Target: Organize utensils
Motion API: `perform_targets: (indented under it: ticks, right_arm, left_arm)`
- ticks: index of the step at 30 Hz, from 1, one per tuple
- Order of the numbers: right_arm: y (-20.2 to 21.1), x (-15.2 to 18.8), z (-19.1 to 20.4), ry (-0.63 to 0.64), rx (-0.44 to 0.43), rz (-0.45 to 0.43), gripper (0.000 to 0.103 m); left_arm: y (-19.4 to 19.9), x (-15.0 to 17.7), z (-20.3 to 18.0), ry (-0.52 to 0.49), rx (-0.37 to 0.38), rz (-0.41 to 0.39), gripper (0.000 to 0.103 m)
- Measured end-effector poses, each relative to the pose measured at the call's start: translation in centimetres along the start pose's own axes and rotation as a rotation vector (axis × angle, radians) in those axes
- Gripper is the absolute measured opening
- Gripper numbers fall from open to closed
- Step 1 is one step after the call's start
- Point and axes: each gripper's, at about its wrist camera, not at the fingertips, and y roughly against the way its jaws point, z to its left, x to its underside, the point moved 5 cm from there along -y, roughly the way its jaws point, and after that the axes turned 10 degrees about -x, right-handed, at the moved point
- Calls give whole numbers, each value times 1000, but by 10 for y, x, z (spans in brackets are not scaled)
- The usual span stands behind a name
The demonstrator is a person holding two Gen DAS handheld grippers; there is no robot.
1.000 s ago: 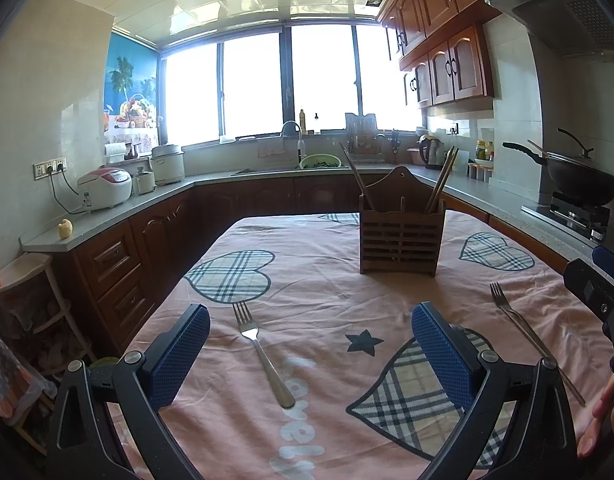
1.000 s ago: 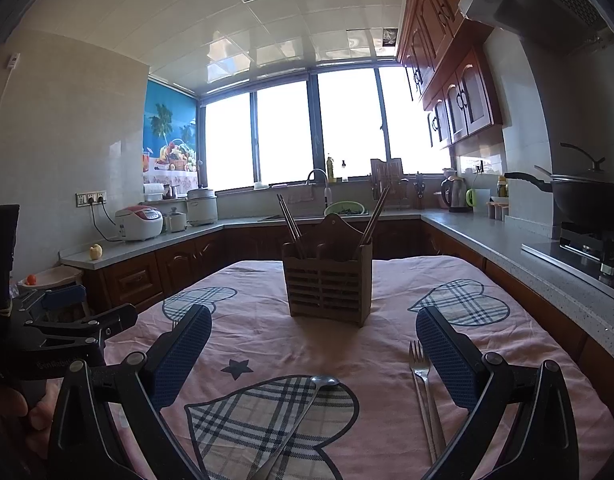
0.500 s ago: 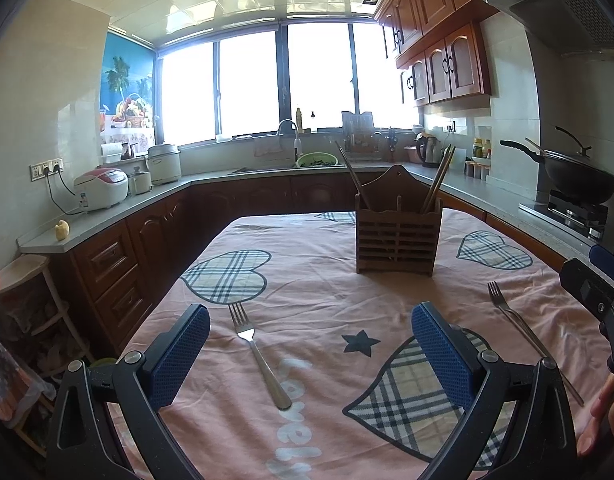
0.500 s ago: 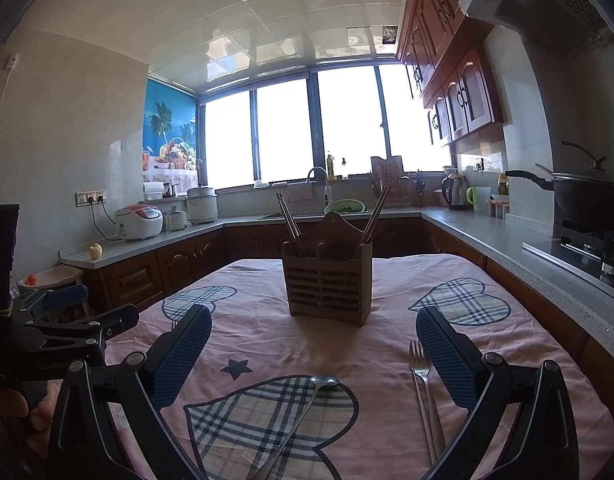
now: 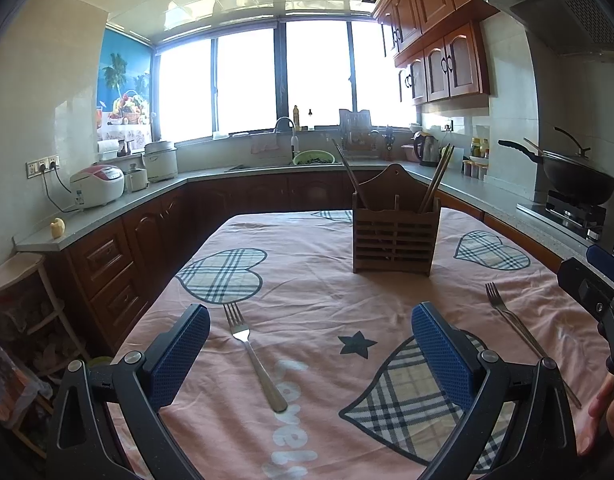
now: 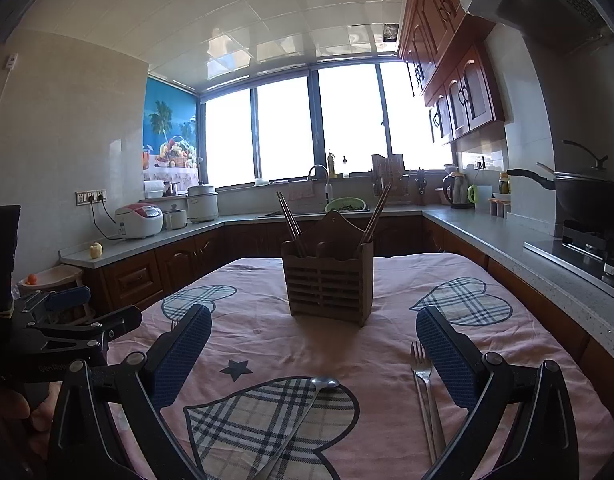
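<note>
Left hand-held gripper (image 5: 310, 354) held level, jaws spread wide, blue pads (image 5: 180, 356) facing inward, nothing between them. Right hand-held gripper (image 6: 313, 356) likewise spread wide and empty, level beside the left. Fingertips of the right hand (image 5: 605, 412) visible at the left view's right edge, curled round a handle.

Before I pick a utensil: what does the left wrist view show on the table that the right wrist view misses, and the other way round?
Only the left wrist view shows the whole fork lying between the open left hand-held gripper fingers. Only the right wrist view shows a spoon on the plaid heart, between the open right hand-held gripper fingers. Both show the wooden holder with chopsticks, and the right-side fork beside a thin utensil.
</note>
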Motion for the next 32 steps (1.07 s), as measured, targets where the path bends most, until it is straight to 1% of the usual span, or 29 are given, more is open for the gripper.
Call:
perform_targets:
  ticks: [14,28,32]
  right_arm:
    - [0,-1,0,-1,2,1,103]
    - [-15,0,-13,-20,6,26,103]
    - [-17,0,-15,-26,2,30,103]
  left_arm:
    - [-4,-6,-3,12,-1,-1,102]
    - [-9,-14,-8,26,16,-1,102]
    - [-9,-15,-12,17,21,-1,102]
